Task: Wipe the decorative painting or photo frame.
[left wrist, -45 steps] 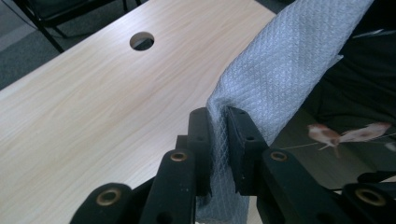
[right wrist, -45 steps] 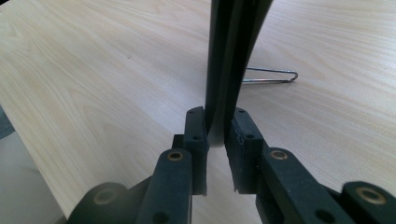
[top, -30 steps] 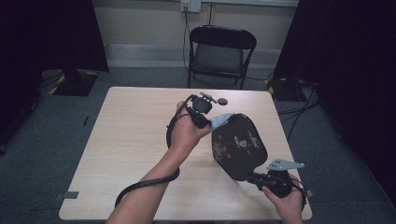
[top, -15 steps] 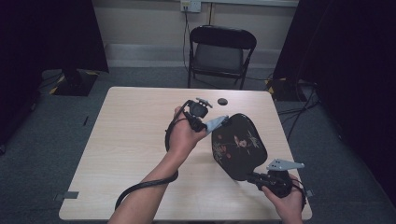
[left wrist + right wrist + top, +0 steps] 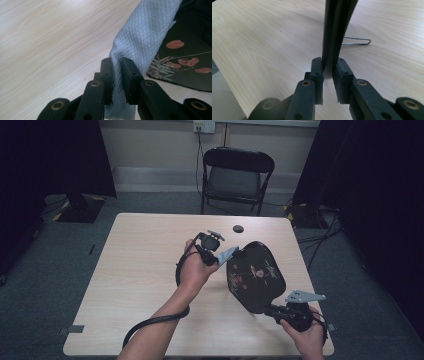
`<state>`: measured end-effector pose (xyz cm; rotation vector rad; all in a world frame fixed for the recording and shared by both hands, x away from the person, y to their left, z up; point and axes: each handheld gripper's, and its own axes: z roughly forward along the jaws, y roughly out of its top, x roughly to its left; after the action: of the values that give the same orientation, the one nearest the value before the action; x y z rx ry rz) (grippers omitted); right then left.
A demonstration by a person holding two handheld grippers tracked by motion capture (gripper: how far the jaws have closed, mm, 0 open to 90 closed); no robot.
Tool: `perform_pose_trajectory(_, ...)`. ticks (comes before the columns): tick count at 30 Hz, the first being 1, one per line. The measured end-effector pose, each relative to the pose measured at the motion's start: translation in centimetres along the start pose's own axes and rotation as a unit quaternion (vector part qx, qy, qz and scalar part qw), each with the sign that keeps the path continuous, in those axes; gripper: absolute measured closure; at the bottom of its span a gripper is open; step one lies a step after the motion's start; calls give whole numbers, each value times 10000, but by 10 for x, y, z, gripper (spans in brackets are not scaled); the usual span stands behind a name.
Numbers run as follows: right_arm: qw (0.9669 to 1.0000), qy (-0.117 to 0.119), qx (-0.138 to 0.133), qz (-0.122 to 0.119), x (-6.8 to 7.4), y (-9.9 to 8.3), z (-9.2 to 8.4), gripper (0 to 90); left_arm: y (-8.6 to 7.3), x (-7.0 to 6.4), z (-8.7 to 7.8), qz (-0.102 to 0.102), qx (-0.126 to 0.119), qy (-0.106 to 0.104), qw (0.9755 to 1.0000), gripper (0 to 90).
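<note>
On the pale wooden surface [image 5: 140,270], the left gripper [image 5: 216,251] has its jaws clamped on a grey cloth [image 5: 140,42], which runs up from between them and touches the near edge of a black lacquered tray [image 5: 255,275] painted with red blossoms. To the right, the right gripper [image 5: 280,311] has its jaws pinched on that tray's rim, holding it tilted off the surface

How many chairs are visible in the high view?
1. A black folding chair stands on the floor beyond the far edge of the wooden table, in front of the wall. Others could be hidden in the dark areas at both sides.
</note>
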<state>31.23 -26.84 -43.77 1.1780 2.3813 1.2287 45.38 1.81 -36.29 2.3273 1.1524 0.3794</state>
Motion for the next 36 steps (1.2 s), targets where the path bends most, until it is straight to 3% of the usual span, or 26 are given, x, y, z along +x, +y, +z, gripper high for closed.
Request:
perform_pose_trajectory(9,10000,-5,-4,7,0,0,0,791,-8,4,11,-123,98,-19,9999,801)
perform_pose_trajectory(15,10000,-5,1,5,0,0,0,791,-13,3,20,-82,176,49,9998,801)
perform_pose_trajectory(30,10000,-19,1,-2,0,0,0,790,-31,6,49,-338,424,-30,9985,802)
perform_pose_trajectory(36,10000,-35,-7,16,-1,-1,0,790,-36,0,53,-246,499,-123,9984,803)
